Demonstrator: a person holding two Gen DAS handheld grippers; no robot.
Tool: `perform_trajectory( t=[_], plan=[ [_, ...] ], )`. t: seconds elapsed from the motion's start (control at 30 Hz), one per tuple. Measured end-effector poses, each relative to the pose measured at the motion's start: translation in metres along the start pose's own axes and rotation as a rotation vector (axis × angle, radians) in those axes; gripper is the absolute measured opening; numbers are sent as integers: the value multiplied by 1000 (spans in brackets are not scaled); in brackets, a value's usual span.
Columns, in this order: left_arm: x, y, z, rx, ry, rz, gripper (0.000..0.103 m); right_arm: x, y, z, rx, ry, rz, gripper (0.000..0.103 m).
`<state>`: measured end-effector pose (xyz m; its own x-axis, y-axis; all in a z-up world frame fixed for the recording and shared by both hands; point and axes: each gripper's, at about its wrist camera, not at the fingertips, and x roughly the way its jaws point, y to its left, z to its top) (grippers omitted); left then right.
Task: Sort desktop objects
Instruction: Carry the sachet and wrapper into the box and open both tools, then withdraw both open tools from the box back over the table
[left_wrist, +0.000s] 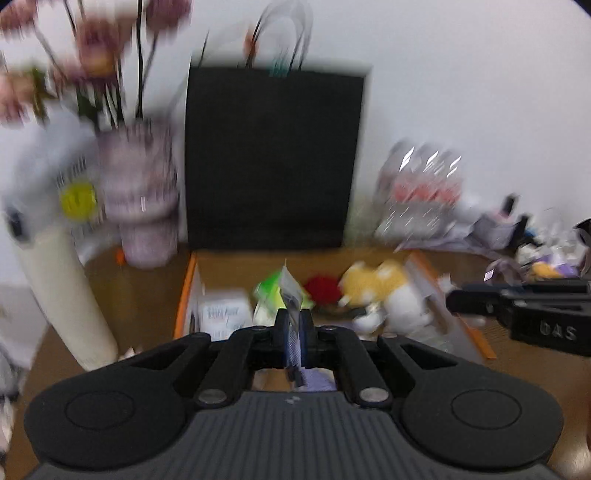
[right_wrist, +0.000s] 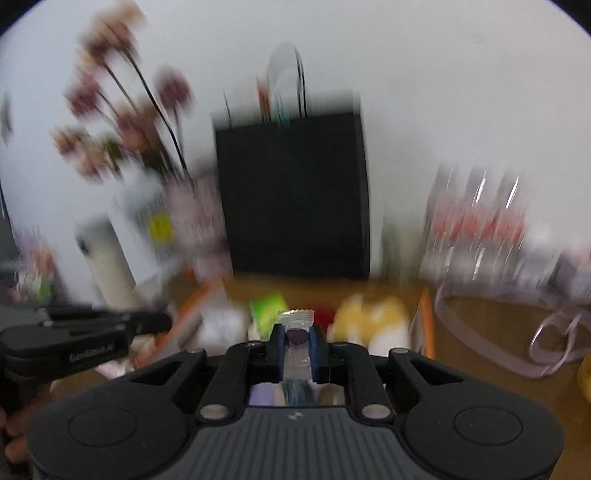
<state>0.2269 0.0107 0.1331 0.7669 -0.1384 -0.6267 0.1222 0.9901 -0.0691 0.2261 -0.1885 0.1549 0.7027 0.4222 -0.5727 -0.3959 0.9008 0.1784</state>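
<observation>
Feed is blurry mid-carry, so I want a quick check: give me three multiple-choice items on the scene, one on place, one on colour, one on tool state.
1. Where is the yellow plush toy?
A in the orange-edged box
B inside the black bag
C in a tool

2. What colour is the bag behind the box?
A white
B black
C orange

3. How is the right tool?
A wide open
B shut on a clear-wrapped candy
C out of view

Answers: 1 A, it lies among the box's contents; 2 B, dark panel against the wall; 3 B, the wrapper sits pinched between its fingers.
</observation>
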Motion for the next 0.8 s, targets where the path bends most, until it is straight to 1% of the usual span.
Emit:
perform_trajectory(
  t=[0.03,0.07,0.1,0.13,0.17,0.2,0.23,0.3,0.33,0.37,0.43,0.5,0.53,0.57,0.6,0.63,0.7,0.73,0.77,0.8],
  plan=[
    [21,3,2,24,64,-21,6,20,-8,4,46,66,10,12],
    [41,7,0,22,110,-27,6,45,-16,4,74,158,8,12],
    [63,10,-5,17,160,-7,6,63,-22,2,97,207,6,12],
    [79,10,-10,37,209,-4,6,81,-23,-3,92,256,-25,12],
    [91,13,-14,27,238,2,6,94,-22,-9,68,292,-55,12],
    [102,16,-19,16,271,14,6,103,-23,-16,66,318,-70,12],
    [109,19,-23,5,304,8,6,112,-24,-21,63,349,-80,12],
    [119,24,-27,-43,369,-32,8,128,-27,-29,67,417,-75,13],
    [120,27,-29,-65,379,-36,8,134,-28,-34,57,448,-85,15],
    [119,27,-29,-67,392,-39,12,138,-30,-38,49,457,-89,16],
    [119,27,-27,-56,419,-46,17,138,-31,-39,16,446,-83,18],
    [117,24,-26,-56,445,-30,24,139,-35,-36,22,475,-65,21],
    [115,23,-25,-69,460,-25,38,140,-37,-33,30,492,-68,28],
    [115,21,-23,-79,481,-24,62,140,-38,-30,37,519,-78,40],
    [117,18,-22,-86,515,-36,68,141,-37,-28,39,550,-93,46],
    [114,16,-22,-92,528,-41,69,144,-38,-26,37,573,-107,49],
    [103,14,-16,-112,504,-26,73,135,-35,-17,45,576,-119,50],
    [93,14,-10,-122,486,-13,80,129,-34,-12,57,564,-109,54],
    [82,14,-3,-123,467,-13,84,119,-32,-5,73,546,-89,61],
    [73,13,2,-120,453,-9,86,110,-30,0,78,532,-74,65]
  ],
)
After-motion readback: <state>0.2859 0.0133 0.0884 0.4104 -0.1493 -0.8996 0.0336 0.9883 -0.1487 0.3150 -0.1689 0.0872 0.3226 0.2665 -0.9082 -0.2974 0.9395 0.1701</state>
